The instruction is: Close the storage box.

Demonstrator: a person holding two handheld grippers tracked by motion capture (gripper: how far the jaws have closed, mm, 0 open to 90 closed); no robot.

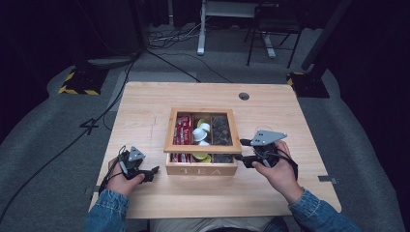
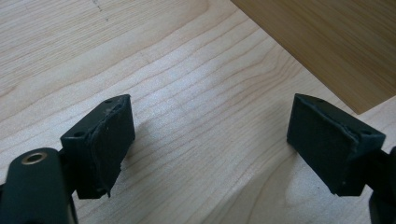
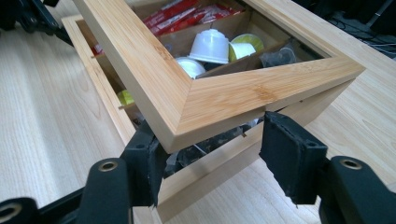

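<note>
A wooden tea box [image 1: 201, 170] marked TEA stands mid-table. Its framed, see-through lid [image 1: 169, 130] is lifted at the front over the base. Inside lie red packets [image 1: 183, 129], white and yellow-green capsules [image 1: 201, 131] and dark sachets [image 1: 221, 129]. My right gripper [image 1: 243, 152] is at the box's right front corner. In the right gripper view the lid's corner [image 3: 219, 107] hangs just above the right gripper [image 3: 215, 154]. One jaw is inside the box wall, the other outside, and neither pad visibly presses. My left gripper [image 1: 153, 174] rests open on the table left of the box, nothing between the left gripper [image 2: 210, 140] jaws.
The pale wooden table [image 1: 145, 106] has a round cable hole [image 1: 244, 96] at the back right. Beyond it are grey carpet, cables [image 1: 169, 38], a chair's legs [image 1: 270, 43] and yellow-black stand bases [image 1: 77, 84]. A box side [image 2: 327, 42] shows near my left gripper.
</note>
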